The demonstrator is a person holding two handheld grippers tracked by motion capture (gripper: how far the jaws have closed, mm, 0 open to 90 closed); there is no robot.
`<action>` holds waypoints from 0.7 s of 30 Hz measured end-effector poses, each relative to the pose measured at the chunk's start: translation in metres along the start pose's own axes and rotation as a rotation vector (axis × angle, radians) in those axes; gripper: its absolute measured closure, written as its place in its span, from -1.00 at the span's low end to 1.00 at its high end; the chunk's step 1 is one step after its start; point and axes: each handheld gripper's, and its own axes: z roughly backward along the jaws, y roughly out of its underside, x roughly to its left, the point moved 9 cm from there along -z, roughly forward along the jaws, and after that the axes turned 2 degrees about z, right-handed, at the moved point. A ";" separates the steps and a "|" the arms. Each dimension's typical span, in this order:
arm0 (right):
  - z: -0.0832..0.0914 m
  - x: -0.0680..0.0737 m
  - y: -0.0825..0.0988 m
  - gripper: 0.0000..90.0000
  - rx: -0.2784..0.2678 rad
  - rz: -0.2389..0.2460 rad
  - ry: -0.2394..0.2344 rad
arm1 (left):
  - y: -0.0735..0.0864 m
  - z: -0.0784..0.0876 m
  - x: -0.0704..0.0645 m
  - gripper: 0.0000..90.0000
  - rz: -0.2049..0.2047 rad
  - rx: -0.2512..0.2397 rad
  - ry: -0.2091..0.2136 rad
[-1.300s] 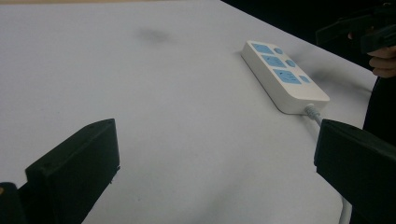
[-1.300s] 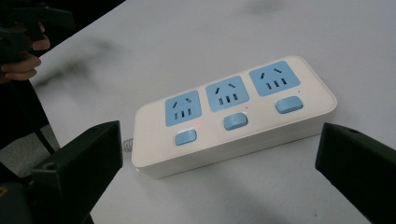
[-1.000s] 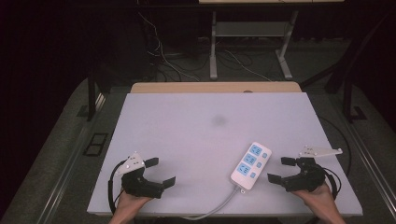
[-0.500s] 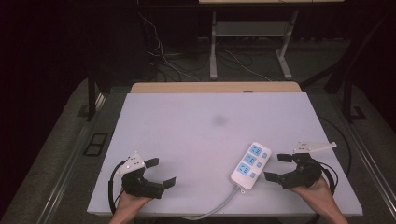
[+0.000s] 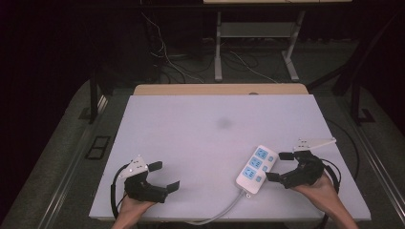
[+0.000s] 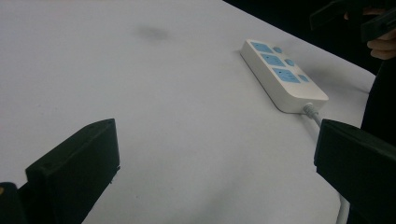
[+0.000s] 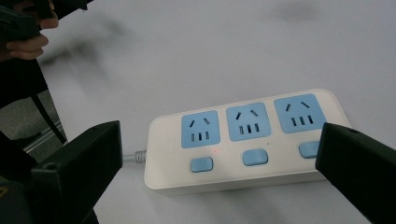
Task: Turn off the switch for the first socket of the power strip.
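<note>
The work in hand is judged to be at its very start: the power strip is not yet gripped, lifted or touched, and everything after the approach is left to be done. It is seen lying flat on the white table, at about four o'clock from the table's middle, near the front edge. The right gripper is held just beside it, at three o'clock from the strip, with its jaws spread wide and nothing between them; in the right gripper view the strip is framed between the two black jaws, so a grasp across its length seems to be prepared. The left gripper is kept well apart, at about nine o'clock from the strip, its jaws also spread wide and empty, above bare table.

The strip's long axis is set on a diagonal, running from about seven o'clock to one o'clock in the high view. Its socket face is turned upward, with three blue outlets and a blue switch beside each. The cable is seen leaving the seven o'clock end and curving off toward the front edge of the table, so the free end is pointed toward one o'clock. A tiny red light is noticed on the face in the right gripper view.
</note>
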 end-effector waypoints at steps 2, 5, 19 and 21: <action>-0.002 -0.001 0.000 -0.99 0.013 0.002 -0.001 | 0.000 0.000 0.000 -1.00 0.000 0.001 0.000; -0.005 -0.001 -0.001 -0.99 0.028 0.011 -0.004 | 0.000 0.000 0.000 -1.00 0.001 0.003 0.000; -0.021 0.004 -0.001 -0.99 0.112 0.064 -0.034 | 0.000 -0.001 -0.001 -1.00 0.000 0.005 0.003; -0.024 0.006 0.000 -0.99 0.128 0.075 -0.043 | 0.000 -0.001 -0.001 -1.00 0.000 0.006 0.003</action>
